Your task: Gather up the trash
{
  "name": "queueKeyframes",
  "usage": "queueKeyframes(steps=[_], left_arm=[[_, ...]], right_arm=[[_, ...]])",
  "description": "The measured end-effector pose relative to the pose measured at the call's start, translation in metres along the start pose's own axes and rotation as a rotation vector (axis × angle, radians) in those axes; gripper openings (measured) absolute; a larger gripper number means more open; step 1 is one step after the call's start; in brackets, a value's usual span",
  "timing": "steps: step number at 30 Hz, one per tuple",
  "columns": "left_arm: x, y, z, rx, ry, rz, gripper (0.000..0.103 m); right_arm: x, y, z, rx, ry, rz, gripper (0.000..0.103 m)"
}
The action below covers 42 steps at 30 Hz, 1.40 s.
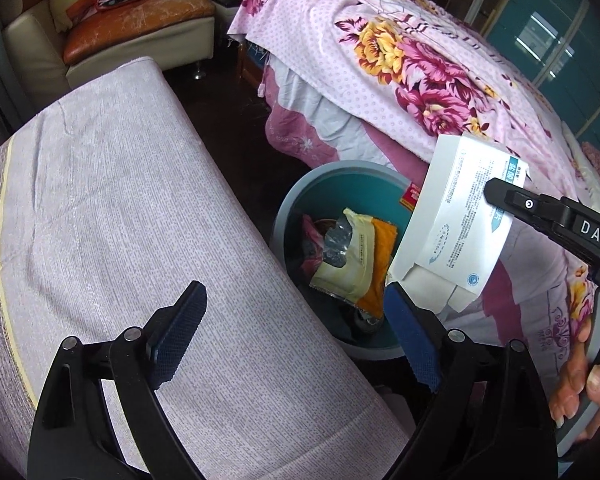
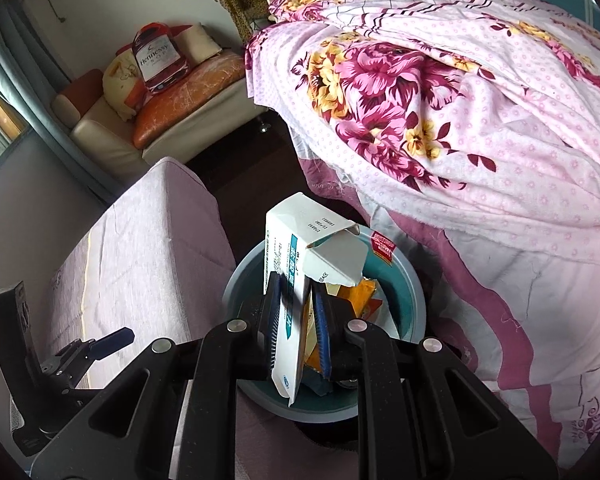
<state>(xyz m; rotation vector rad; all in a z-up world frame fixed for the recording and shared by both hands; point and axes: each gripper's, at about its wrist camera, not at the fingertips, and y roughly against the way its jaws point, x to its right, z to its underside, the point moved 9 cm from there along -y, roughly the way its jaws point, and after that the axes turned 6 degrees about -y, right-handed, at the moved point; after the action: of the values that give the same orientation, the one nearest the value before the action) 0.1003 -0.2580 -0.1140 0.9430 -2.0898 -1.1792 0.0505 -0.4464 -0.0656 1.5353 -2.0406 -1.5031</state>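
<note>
While the left gripper [image 1: 296, 332] gapes empty, the right gripper [image 2: 296, 328] clamps the white carton [image 2: 296, 264] above the bin [image 2: 414, 300].

I saw the bin [image 1: 300, 196] wedged in a narrow gap: the covered bench [image 1: 140, 220] pressed close on its left, the draped bed [image 1: 420, 80] overhung its right and far side. Its mouth lay open from above, though wrappers [image 1: 352, 256] filled much of the inside, and the box [image 2: 296, 280] hung over it.
</note>
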Motion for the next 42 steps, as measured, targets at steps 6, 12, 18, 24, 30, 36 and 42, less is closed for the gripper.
queueKeyframes(steps=[6,12,18,24,30,36,42], left_arm=[[-0.007,0.001,0.003,0.002,0.020,0.001,0.090],[-0.012,0.003,0.004,0.009,0.032,0.002,0.090],[-0.016,0.005,0.005,0.014,0.043,0.000,0.090],[-0.016,0.005,0.006,0.010,0.048,0.001,0.090],[-0.015,0.009,0.008,0.014,0.043,-0.021,0.090],[-0.016,0.019,0.013,0.018,0.053,-0.042,0.090],[-0.017,0.038,0.017,0.044,0.067,-0.056,0.090]], right_arm=[[-0.008,-0.008,0.005,-0.026,0.014,0.007,0.016],[-0.011,-0.014,0.009,-0.045,0.017,0.015,0.020],[-0.012,-0.017,0.009,-0.051,0.014,0.026,0.041],[-0.012,-0.019,0.009,-0.048,0.017,0.033,0.075],[-0.011,-0.017,0.012,-0.069,0.023,0.049,0.083],[-0.016,-0.010,0.022,-0.084,0.056,0.077,0.091],[-0.022,0.003,0.032,-0.077,0.110,0.112,0.096]])
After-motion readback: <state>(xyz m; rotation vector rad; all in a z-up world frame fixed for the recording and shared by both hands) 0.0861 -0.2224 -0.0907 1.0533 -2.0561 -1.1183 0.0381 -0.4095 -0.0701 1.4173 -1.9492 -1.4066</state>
